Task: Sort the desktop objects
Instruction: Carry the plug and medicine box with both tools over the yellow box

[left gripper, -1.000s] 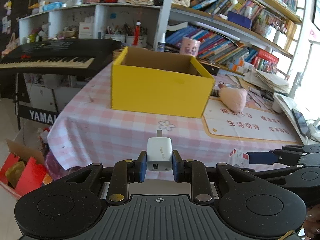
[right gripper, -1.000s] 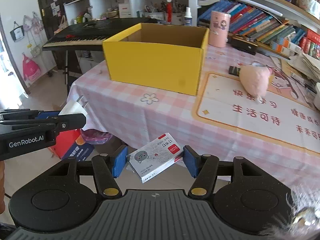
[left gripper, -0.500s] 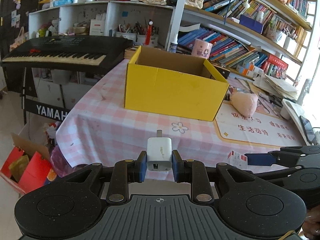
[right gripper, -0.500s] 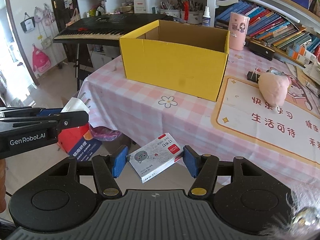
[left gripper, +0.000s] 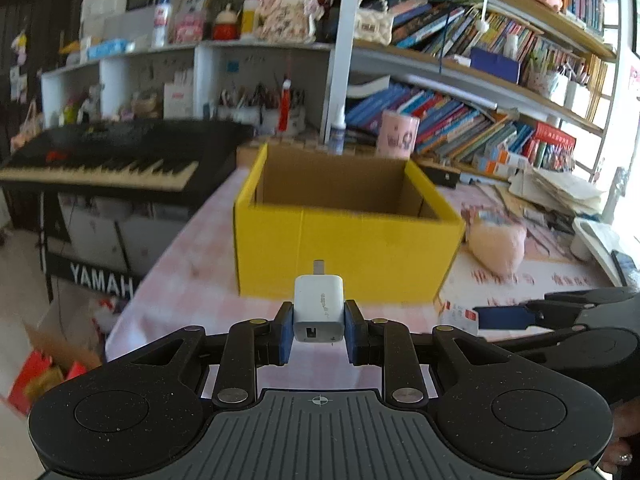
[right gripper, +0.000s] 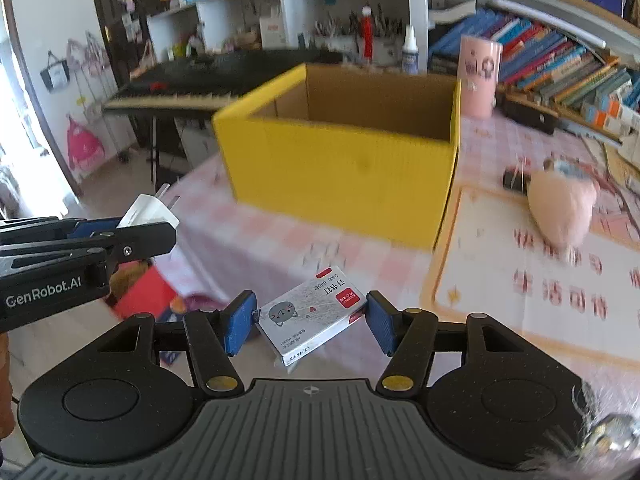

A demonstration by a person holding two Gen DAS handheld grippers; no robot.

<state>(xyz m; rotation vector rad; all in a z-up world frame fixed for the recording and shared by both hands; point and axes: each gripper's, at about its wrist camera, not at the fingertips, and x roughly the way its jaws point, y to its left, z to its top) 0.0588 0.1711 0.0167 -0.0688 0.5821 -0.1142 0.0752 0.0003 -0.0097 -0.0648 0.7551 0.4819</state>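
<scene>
Pink-and-white checked cloth covers the tabletop (right gripper: 280, 224) we face, with crowded bookshelves (left gripper: 460, 80) filling the upper right of both views and a black electronic keyboard (left gripper: 104, 156) on a stand at the left. An open yellow cardboard box (left gripper: 344, 240) stands on the tabletop at the centre of both views, its brown inside showing; what lies in it we cannot tell. A pink cylindrical cup (right gripper: 478, 76) stands behind the box, at its upper right, and a soft pink plush toy (right gripper: 560, 208) lies to the right of the box on a cream mat with red characters (right gripper: 540, 280).

At the lower centre of the left wrist view, our left gripper (left gripper: 319, 332) is clamped on a small white plug-in charger (left gripper: 319, 308), blue pads against its two sides and its metal prongs pointing away towards the box. In the right wrist view, our right gripper (right gripper: 310, 322) grips a small flat white cardboard box with a grey cat face and a red label (right gripper: 310, 320), held slantwise with its corners against the blue pads. Each gripper shows at the edge of the other's view: the left one at mid left, the right one at lower right. Both loads hang over the near edge of the tabletop, in front of the yellow box.
</scene>
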